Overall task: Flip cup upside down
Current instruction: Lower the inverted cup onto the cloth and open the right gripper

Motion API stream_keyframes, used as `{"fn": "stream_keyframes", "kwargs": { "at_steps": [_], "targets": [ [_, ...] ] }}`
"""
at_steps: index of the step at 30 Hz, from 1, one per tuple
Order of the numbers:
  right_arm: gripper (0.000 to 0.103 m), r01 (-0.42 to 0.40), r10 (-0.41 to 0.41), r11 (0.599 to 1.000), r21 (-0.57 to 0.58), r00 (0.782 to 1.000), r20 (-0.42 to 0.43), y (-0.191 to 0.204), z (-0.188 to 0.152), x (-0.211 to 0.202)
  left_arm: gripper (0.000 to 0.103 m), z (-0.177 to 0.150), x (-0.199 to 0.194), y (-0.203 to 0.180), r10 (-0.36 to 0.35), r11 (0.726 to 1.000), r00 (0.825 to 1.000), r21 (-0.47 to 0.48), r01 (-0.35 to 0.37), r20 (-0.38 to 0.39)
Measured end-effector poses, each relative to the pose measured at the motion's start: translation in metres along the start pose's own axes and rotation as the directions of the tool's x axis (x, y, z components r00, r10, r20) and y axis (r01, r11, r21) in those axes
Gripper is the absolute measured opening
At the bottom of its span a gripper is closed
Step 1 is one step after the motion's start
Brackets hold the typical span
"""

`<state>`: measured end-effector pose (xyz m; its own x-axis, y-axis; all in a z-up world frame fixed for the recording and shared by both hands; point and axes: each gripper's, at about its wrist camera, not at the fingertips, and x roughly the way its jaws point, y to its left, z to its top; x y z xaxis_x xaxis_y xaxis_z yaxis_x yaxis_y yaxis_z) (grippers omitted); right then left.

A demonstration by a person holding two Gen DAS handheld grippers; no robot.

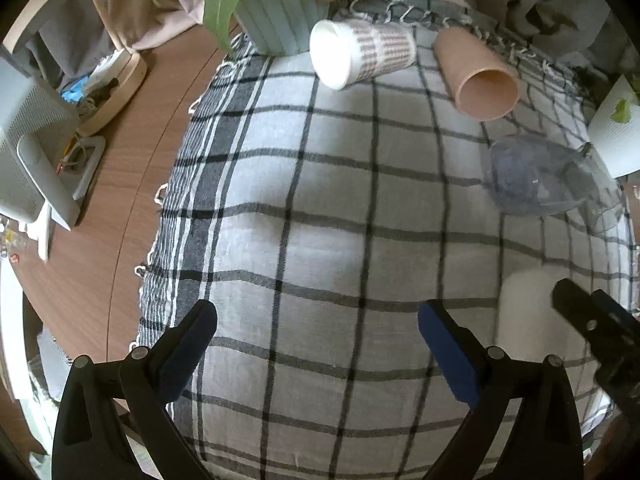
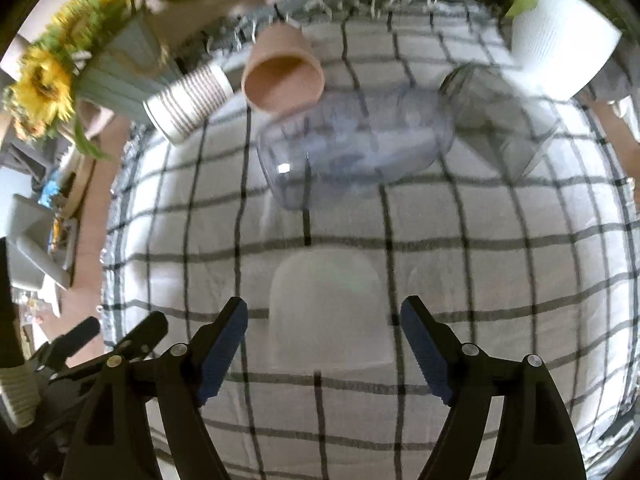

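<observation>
From the left wrist camera we're looking down over the checked cloth [image 1: 320, 208], and our left gripper [image 1: 318, 326] has its jaws spread wide apart with nothing but cloth between them. Up at the far end a white patterned paper cup [image 1: 362, 56] lies on its side, mouth facing us, just beside the ribbed pale-blue vase [image 1: 280, 16] with the flowers. To the right of it a tan cup [image 1: 476, 76] is also tipped over, and further right a clear bluish cup [image 1: 532, 176] lies down too. Low on the right we catch a blurry white frosted cup [image 1: 524, 312], with the black tip of our other tool right next to it. Wooden table [image 1: 112, 184] shows past the cloth's left edge.

Over on the right wrist camera, the right gripper [image 2: 324, 338] is open as well, jaws apart, and the frosted cup [image 2: 328, 308] sits mouth-down on the cloth between and just ahead of the fingertips; we can't tell if the pads touch it, looks like a gap each side. Beyond it the clear bluish cup [image 2: 356, 148] lies sideways, the tan cup [image 2: 282, 74] behind it, a clear glass [image 2: 496, 116] to the right, and a white ribbed pot [image 2: 560, 44] in the far corner.
</observation>
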<state>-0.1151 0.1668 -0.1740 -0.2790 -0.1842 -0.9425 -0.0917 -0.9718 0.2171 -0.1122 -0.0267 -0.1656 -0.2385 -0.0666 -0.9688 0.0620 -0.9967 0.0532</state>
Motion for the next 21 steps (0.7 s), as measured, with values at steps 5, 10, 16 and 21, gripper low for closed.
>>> {"fn": "stream_keyframes", "kwargs": {
  "at_steps": [5, 10, 16, 21],
  "targets": [
    [0.079, 0.032, -0.035, 0.998, 0.046, 0.996, 0.077, -0.012, 0.004, -0.032, 0.102, 0.007, -0.018, -0.021, -0.056, 0.998, 0.998, 0.044, 0.055, 0.017],
    [0.079, 0.057, -0.068, 0.994, 0.095, 0.99, 0.12, -0.033, 0.012, -0.051, 0.1, 0.017, -0.025, -0.053, -0.131, 0.986, 0.991, 0.1, 0.132, -0.017],
    [0.079, 0.042, -0.066, 0.982, 0.182, 0.99, 0.125, -0.072, 0.013, -0.063, 0.098, 0.027, -0.021, -0.095, -0.179, 0.97, 0.981, 0.155, 0.189, -0.076],
    [0.079, 0.043, -0.073, 0.971, 0.233, 0.99, 0.123, -0.098, 0.012, -0.064, 0.092, 0.031, -0.007, -0.123, -0.183, 0.964, 0.972, 0.164, 0.207, -0.148]
  ]
}}
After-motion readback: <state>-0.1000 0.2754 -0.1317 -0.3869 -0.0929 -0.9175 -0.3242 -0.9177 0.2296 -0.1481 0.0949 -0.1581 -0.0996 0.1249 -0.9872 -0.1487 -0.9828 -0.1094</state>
